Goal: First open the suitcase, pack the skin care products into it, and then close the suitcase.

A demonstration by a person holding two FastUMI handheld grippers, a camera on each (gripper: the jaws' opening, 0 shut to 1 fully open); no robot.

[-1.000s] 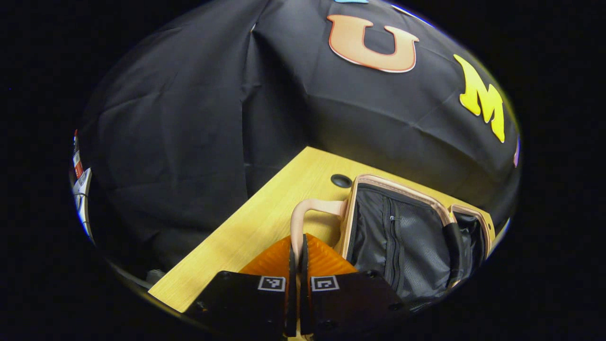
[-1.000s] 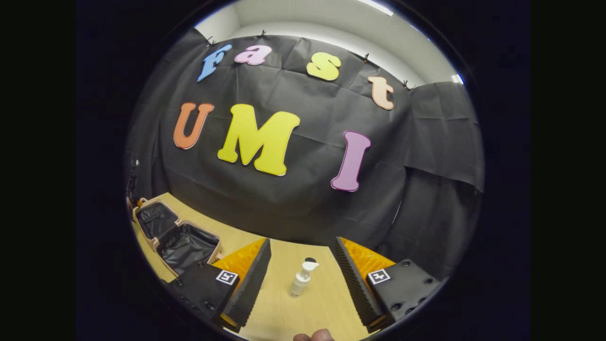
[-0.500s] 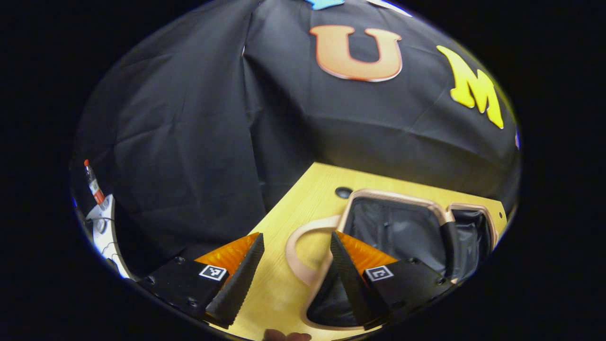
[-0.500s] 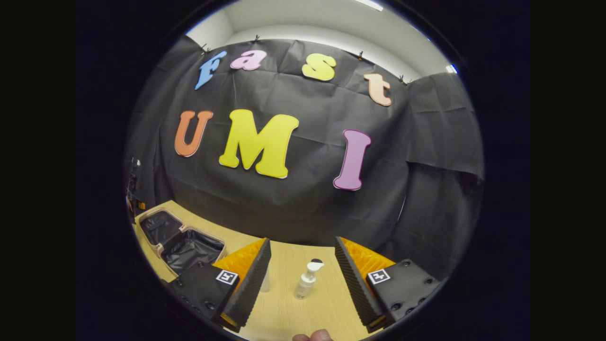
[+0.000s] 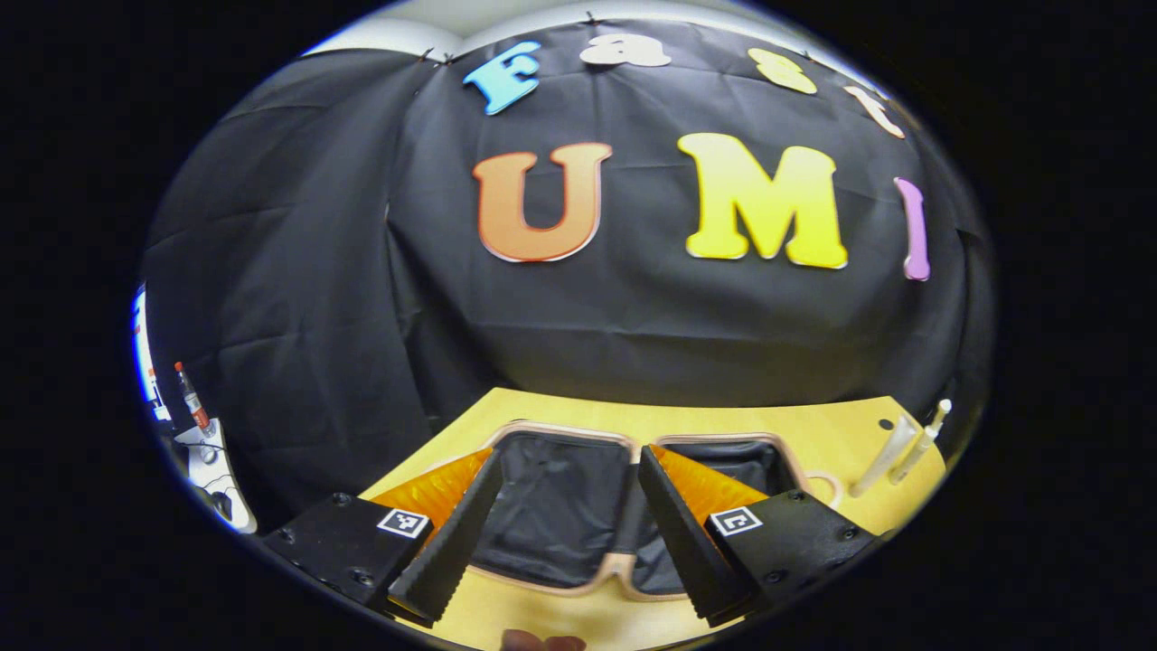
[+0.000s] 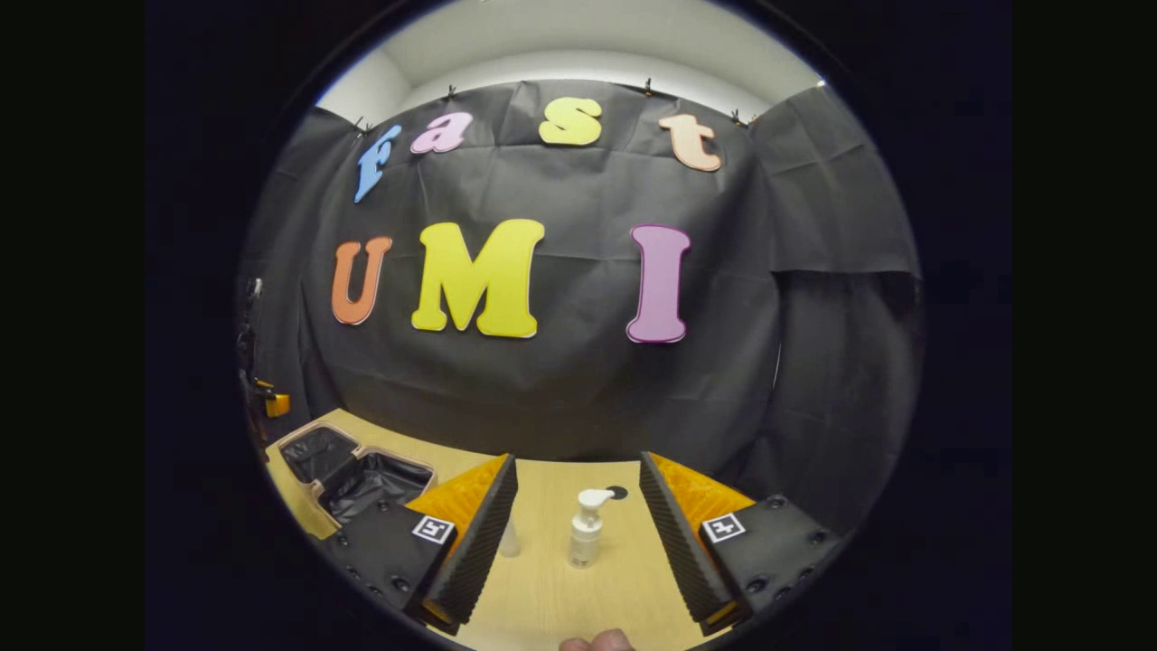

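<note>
In the left gripper view, my left gripper hangs over the near edge of the table with its jaws wide apart and nothing between them. Straight ahead lies the suitcase, spread open flat, both halves showing dark fabric lining inside a pale pink rim. It looks like a small hard shell with a soft liner; I judge the rim is the stiff part to push or take hold of when it comes to closing, since the lining would just bunch up. Off toward the right edge of the table stand two slim skin care items, a tube and a pump bottle, just beside each other.

In the right gripper view, my right gripper also has its jaws spread, and the pump bottle stands upright on the table between them, not yet touched. It looks like light, smooth plastic, so I expect it to tip or slip easily. I would grip the round body low down, below the pump head, squeezing gently. The tube peeks out beside the left finger. The suitcase sits open toward the table's left edge.
</note>
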